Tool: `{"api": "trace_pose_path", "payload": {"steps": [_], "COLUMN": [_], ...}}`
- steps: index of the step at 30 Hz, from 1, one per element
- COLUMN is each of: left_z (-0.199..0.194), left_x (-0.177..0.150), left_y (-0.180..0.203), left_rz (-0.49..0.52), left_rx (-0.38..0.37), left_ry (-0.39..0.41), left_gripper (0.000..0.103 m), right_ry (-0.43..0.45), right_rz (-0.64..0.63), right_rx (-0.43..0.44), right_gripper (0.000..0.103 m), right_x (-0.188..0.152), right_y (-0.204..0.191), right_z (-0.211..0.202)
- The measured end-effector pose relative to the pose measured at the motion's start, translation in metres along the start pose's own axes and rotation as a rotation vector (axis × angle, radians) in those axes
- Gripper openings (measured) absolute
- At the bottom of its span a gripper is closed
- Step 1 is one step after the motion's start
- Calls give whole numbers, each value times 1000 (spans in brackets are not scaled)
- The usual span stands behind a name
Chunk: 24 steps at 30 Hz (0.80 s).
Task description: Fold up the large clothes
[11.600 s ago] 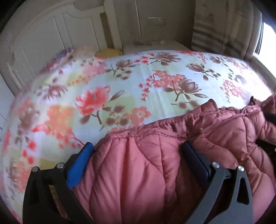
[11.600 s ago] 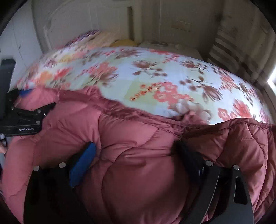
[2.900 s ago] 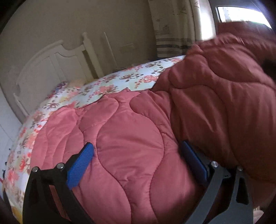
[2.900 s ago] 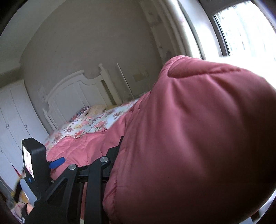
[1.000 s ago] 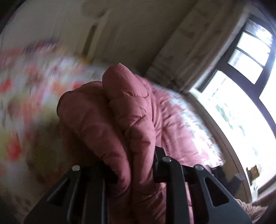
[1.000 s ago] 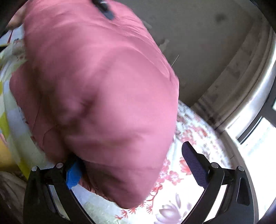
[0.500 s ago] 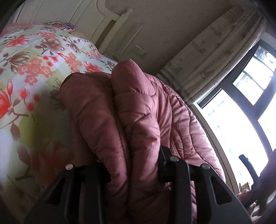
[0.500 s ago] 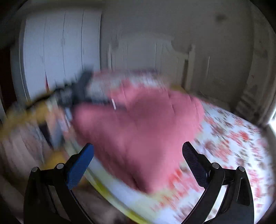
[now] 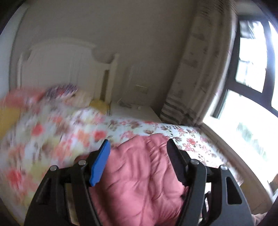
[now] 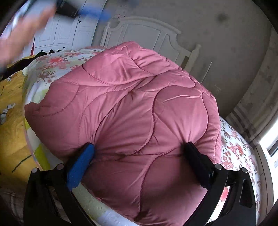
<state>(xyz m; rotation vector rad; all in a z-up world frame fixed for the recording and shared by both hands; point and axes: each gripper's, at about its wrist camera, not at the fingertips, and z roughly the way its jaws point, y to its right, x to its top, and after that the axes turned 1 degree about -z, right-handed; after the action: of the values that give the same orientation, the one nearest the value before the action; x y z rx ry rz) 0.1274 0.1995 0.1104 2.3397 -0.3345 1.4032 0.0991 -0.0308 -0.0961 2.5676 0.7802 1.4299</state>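
A pink quilted down jacket (image 10: 132, 107) lies bunched in a folded heap on the floral bedspread (image 10: 238, 147). It also shows in the left wrist view (image 9: 139, 177). My right gripper (image 10: 139, 154) is open, its fingers pressed against the heap's near side, one on each side. My left gripper (image 9: 139, 153) is open above the jacket and holds nothing; this view is motion-blurred. The left gripper and the hand holding it show blurred at the top left of the right wrist view (image 10: 73, 10).
A white headboard (image 10: 147, 33) and a wardrobe (image 10: 69, 34) stand behind the bed. A yellow blanket (image 10: 10, 113) hangs at the bed's left edge. A nightstand (image 9: 132, 111), a striped curtain (image 9: 196, 78) and a window (image 9: 252, 69) are on the right.
My left gripper has opened and let go of the jacket, then swung up and away. The jacket now rests on the bed. My right gripper has come down against the heap.
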Motion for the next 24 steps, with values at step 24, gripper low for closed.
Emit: {"api": "trace_pose_path", "payload": {"steps": [24], "left_z": [158], "left_x": [-79], "left_y": [-77], "left_rz": [-123], "left_rx": [275], "left_ry": [-310], "left_gripper": [83], "right_ry": [40], "right_rz": [-36], "right_rx": [157], "right_gripper": [96], "right_x": [7], "right_y": [9], "right_z": [-36]}}
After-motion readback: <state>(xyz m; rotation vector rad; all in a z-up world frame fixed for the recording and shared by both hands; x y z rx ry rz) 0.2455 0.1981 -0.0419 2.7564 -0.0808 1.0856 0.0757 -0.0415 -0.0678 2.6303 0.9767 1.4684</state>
